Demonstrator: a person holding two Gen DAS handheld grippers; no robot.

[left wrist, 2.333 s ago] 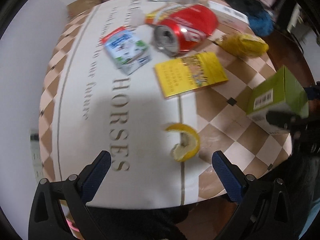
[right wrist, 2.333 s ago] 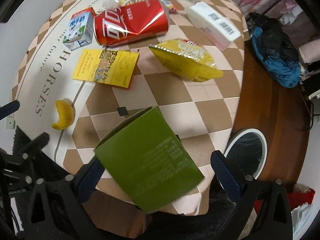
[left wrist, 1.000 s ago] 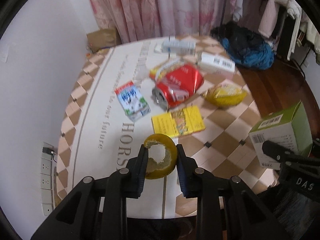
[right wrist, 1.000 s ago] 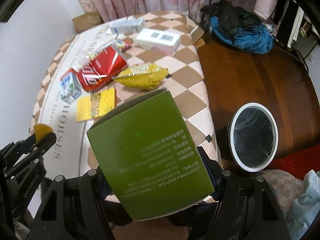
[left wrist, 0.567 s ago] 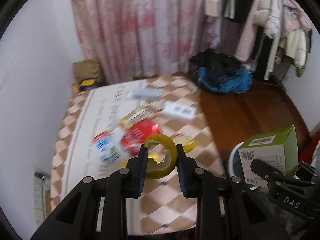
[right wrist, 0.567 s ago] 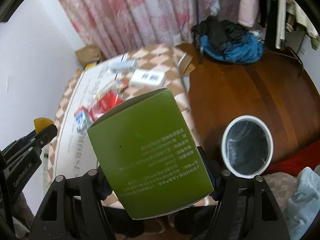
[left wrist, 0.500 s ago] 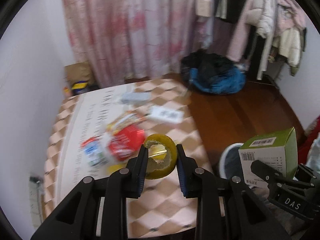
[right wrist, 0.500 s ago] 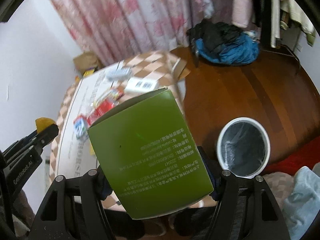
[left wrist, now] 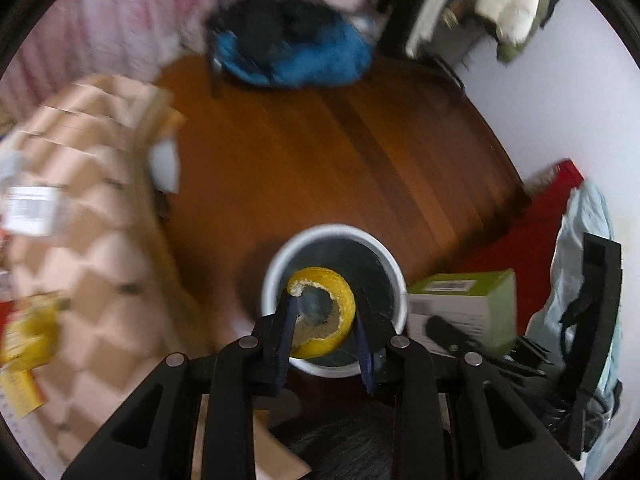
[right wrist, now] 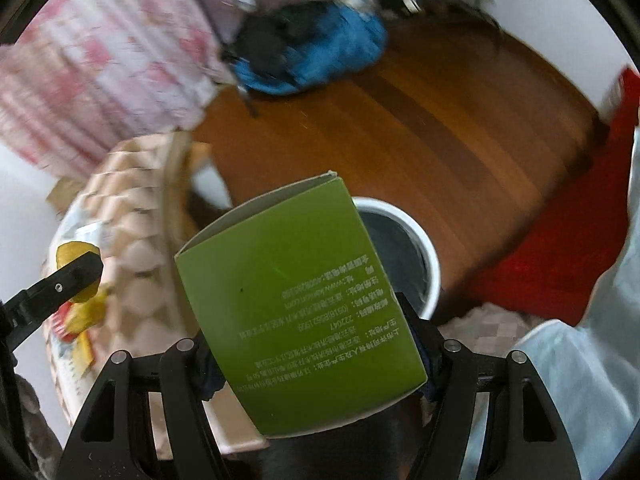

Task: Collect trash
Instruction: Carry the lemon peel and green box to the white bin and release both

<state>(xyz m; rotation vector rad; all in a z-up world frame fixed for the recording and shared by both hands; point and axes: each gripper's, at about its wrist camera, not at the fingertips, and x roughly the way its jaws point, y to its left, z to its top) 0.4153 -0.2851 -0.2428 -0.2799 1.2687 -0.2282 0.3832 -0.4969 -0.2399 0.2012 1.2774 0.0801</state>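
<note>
On the left, the checkered surface (left wrist: 92, 240) is blurred. The left gripper (left wrist: 323, 318), jaws opening, carries the lemon peel (left wrist: 324, 312) over the white bin (left wrist: 334, 300) (on the wooden floor); the right gripper (right wrist: 316, 340) clamps the green box (right wrist: 296, 304).

Matt green cardboard box (right wrist: 296, 304), pithy yellow peel (left wrist: 324, 312) (rough inside), glossy wooden floor (left wrist: 320, 152), smooth white plastic bin (left wrist: 394, 276)

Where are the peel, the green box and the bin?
peel (left wrist: 344, 300): left wrist view, on its yellow outer rind.
green box (right wrist: 296, 300): right wrist view, on its printed green face.
bin (left wrist: 276, 268): left wrist view, on its white rim.
</note>
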